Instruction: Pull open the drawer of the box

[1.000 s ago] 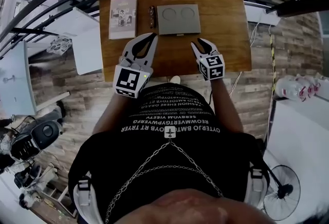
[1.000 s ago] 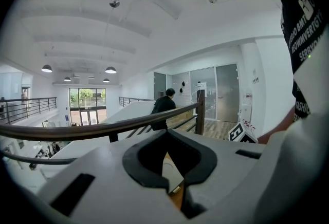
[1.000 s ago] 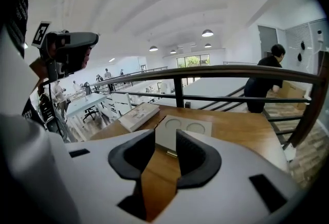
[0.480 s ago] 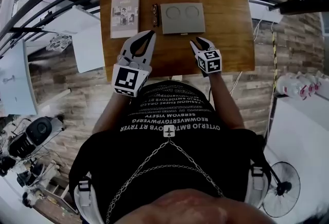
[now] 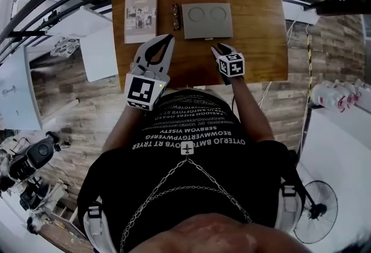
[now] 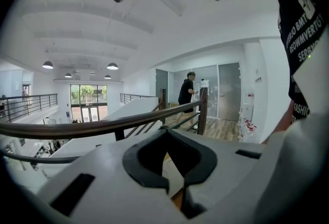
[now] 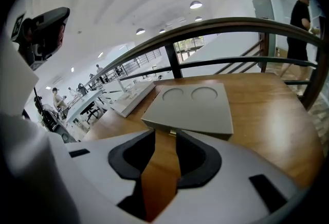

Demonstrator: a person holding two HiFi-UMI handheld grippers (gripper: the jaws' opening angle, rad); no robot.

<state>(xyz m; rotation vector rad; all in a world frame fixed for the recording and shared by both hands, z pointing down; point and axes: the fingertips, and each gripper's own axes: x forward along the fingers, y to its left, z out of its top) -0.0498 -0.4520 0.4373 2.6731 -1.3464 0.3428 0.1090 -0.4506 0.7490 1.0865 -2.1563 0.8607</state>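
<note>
Right gripper view: the right tongs stand moderately parted, with only bare worktop showing between them. They point at the small pull tab on the near edge of the grey box, just short of touching it. The drawer looks fully closed.

The tab is small and thin, so the tongs could close beside it or pinch only its lip and slip off. The box looks light and nothing presses on it, so a pull might drag the whole box nearer instead of freeing the drawer.

The right hand slants steeply down, low over the wood. The left tongs, tips together and empty, hang nearly level over the near-left worktop, short of the booklet. The box lies at far centre.
</note>
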